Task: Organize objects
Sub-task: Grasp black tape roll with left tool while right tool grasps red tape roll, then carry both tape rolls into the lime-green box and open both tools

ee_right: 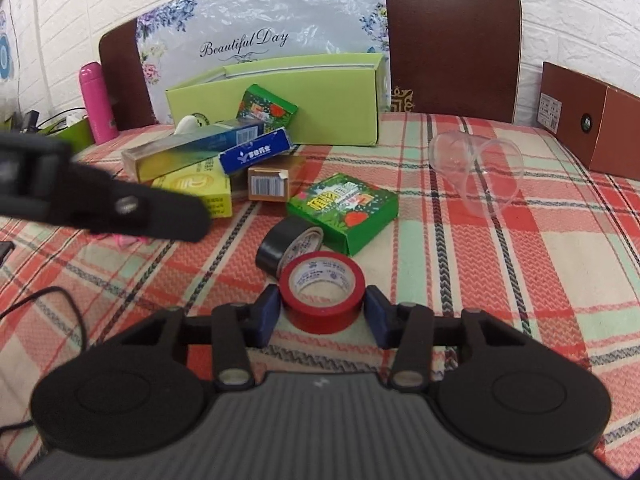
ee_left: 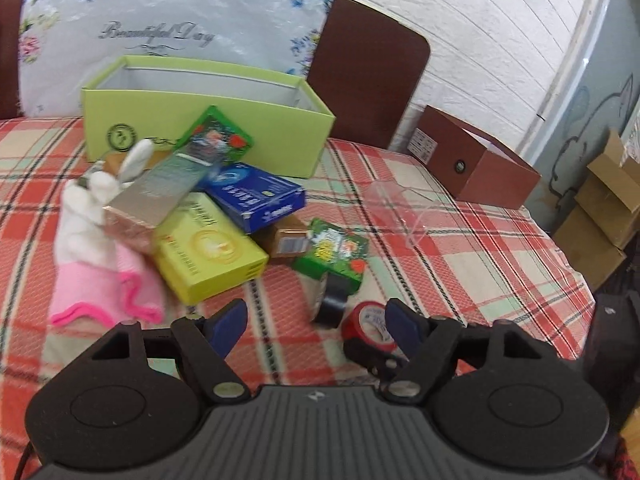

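- My left gripper (ee_left: 314,326) hangs with jaws released over the plaid bedspread (ee_left: 460,264).
- Stacked cardboard boxes (ee_right: 208,160) crowd the left; a black tape roll (ee_right: 286,246) touches behind.
- My right gripper (ee_right: 322,314) has jaws flanking the red tape roll (ee_right: 322,294); contact unclear.
- A clear plastic cup (ee_right: 476,172) lies far right.

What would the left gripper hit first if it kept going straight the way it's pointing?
Probably the bare plaid cloth first; the left gripper points down at it with nothing between its fingers. Beyond lie the black tape roll and yellow box, though depth is unclear.
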Demonstrator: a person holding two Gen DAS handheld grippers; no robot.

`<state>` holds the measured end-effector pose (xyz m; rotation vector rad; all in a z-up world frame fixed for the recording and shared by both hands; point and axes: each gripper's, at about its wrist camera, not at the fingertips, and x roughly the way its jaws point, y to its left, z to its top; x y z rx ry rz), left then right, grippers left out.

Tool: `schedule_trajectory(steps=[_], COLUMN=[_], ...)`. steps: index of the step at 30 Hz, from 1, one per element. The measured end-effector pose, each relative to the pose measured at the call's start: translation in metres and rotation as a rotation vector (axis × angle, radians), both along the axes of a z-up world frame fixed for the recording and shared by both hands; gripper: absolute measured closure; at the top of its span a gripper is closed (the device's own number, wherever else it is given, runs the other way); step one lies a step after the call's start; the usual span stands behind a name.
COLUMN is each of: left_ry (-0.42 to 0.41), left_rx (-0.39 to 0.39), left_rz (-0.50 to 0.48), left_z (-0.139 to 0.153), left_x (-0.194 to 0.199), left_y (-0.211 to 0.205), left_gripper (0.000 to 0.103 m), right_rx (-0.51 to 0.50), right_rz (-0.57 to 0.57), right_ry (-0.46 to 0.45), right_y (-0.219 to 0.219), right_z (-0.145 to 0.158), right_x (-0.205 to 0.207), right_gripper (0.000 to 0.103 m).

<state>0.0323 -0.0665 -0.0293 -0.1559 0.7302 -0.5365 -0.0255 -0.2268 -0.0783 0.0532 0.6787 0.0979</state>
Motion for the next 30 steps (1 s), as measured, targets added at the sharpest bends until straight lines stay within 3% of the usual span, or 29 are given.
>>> schedule_trajectory(steps=[4, 10, 11, 12, 15, 20, 25, 30], left_ry=[0.030, 0.085, 0.087, 0.087, 0.092, 0.078, 0.105, 0.110], left_rx=[0.016, 0.045, 0.058, 0.070, 0.061, 0.136, 0.121, 0.101], left_rz=[-0.044, -0.053, -0.060, -0.062, -0.068, -0.055, -0.001, 0.023], left_z=[-0.012, -0.030, -0.031, -0.032, -0.030, -0.026, -0.028, -0.027], left_x=[0.016, 0.038, 0.041, 0.041, 0.037, 0.007, -0.013, -0.008], left_y=[-0.023, -0.041, -0.042, -0.042, -0.033, -0.011, 0.012, 0.010], left_gripper=[0.033, 0.064, 0.076, 0.083, 0.084, 0.084, 0.084, 0.082], right_rx=[0.004, 0.011, 0.013, 0.014, 0.016, 0.011, 0.015, 0.018], right_rz=[-0.009, -0.031, -0.033, -0.033, -0.033, -0.016, 0.001, 0.000], right_ry=[0.005, 0.013, 0.013, 0.013, 0.010, 0.016, 0.018, 0.015], right_y=[-0.008, -0.020, -0.021, -0.022, -0.022, -0.019, -0.015, -0.012], right_z=[0.000, 0.002, 0.002, 0.003, 0.004, 0.004, 0.002, 0.002], right_x=[-0.013, -0.029, -0.031, -0.031, -0.032, -0.027, -0.022, -0.021], right_gripper=[0.058, 0.058, 0.058, 0.058, 0.058, 0.056, 0.056, 0.056])
